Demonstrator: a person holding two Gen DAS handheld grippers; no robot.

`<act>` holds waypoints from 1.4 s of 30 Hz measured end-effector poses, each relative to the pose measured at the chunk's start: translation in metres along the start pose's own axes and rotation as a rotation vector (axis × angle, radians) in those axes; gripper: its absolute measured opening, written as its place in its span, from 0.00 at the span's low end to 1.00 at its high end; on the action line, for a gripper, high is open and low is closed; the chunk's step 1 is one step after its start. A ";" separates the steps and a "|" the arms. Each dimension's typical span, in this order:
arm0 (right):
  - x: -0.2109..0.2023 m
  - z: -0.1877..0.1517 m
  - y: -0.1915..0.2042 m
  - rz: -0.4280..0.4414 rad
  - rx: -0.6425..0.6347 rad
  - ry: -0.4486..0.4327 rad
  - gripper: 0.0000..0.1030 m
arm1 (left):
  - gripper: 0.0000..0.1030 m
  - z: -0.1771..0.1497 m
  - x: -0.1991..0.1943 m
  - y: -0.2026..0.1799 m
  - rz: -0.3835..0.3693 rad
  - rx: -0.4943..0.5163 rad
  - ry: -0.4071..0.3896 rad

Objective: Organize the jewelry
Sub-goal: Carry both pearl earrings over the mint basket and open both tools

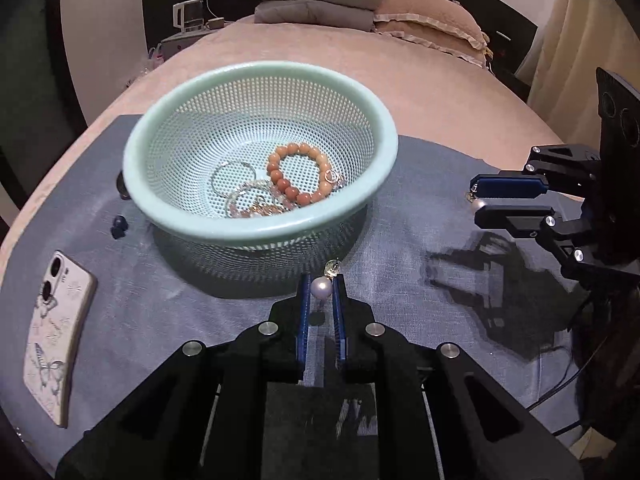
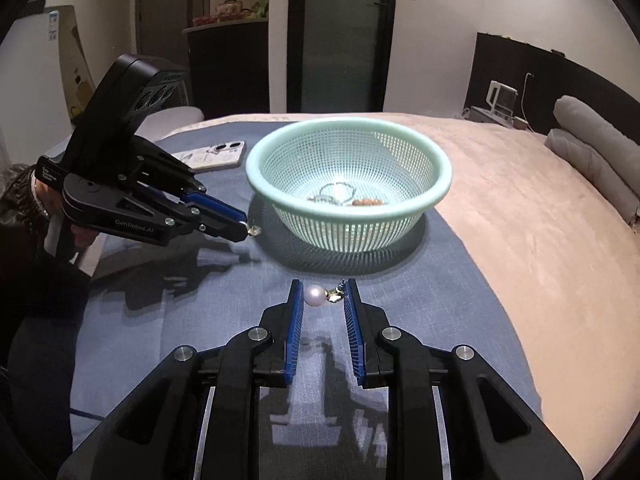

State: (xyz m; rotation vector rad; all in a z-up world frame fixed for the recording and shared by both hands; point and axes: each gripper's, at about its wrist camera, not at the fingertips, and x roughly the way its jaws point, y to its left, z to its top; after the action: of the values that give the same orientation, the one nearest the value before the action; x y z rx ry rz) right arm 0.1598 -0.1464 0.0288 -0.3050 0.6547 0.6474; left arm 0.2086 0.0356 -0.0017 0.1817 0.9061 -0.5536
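Observation:
A mint green mesh basket (image 1: pixel 256 232) stands on a blue cloth (image 1: pixel 400 248); it also shows in the right wrist view (image 2: pixel 440 184). Inside lie an orange bead bracelet (image 1: pixel 300 172) and thin silver and pink bracelets (image 1: pixel 244 196). My left gripper (image 1: pixel 321 286) is shut on a pearl earring (image 1: pixel 321 289), just above the cloth in front of the basket. My right gripper (image 2: pixel 321 294) is shut on a second pearl earring (image 2: pixel 315 295), held crosswise between the pads, to the right of the basket. It also shows in the left wrist view (image 1: pixel 478 200).
A phone (image 1: pixel 56 332) in a butterfly case lies on the cloth at the left. A small dark blue item (image 1: pixel 119 226) lies left of the basket. The cloth covers a pink bed (image 1: pixel 320 52) with folded grey blankets (image 1: pixel 316 0) and a pillow at the back.

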 end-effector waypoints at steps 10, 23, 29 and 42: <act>-0.033 0.048 0.013 -0.044 -0.098 -0.071 0.19 | 0.11 0.039 -0.047 -0.004 0.108 0.073 -0.010; 0.038 0.072 -0.021 -0.012 0.072 -0.072 0.19 | 0.11 0.060 -0.019 0.022 0.161 0.082 0.006; 0.069 0.063 -0.034 0.000 0.124 -0.049 0.19 | 0.11 0.055 0.013 0.036 0.133 0.068 0.057; 0.063 0.059 -0.042 -0.058 0.150 -0.055 0.36 | 0.21 0.052 0.011 0.034 0.138 0.082 0.031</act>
State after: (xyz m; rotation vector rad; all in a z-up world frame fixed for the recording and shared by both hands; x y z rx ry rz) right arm 0.2525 -0.1230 0.0353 -0.1660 0.6354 0.5460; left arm 0.2679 0.0410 0.0184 0.3253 0.8944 -0.4610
